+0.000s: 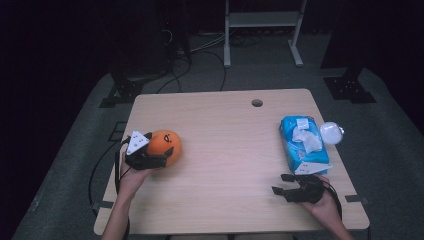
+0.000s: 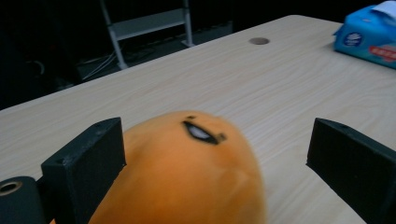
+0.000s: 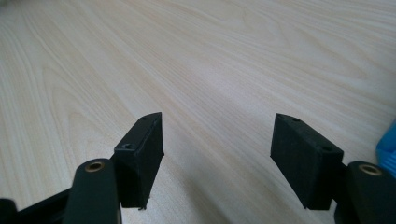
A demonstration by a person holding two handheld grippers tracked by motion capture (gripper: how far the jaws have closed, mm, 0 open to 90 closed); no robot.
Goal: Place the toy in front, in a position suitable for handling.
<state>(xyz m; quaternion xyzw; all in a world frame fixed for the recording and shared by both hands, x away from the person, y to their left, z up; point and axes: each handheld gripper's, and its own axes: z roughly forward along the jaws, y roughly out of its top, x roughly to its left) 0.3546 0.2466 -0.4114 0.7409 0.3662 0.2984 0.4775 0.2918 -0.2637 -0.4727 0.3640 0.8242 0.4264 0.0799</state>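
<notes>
An orange plush toy (image 1: 165, 142) with a small dark eye mark lies near the table's left edge. My left gripper (image 1: 162, 156) stands open around it. In the left gripper view the plush toy (image 2: 187, 177) lies between the jaws of the left gripper (image 2: 215, 144); the left jaw touches it and the right jaw stands clear of it. My right gripper (image 1: 280, 183) rests low at the front right, open, with nothing between its fingers. In the right gripper view the right gripper (image 3: 217, 140) has bare wood under it.
A blue tissue pack (image 1: 302, 145) lies at the right, just beyond the right gripper, and a white round bulb (image 1: 331, 133) sits beside it. The wooden table (image 1: 230, 150) has a cable hole (image 1: 257, 103) at the back. A metal stand (image 1: 262, 25) stands on the floor behind.
</notes>
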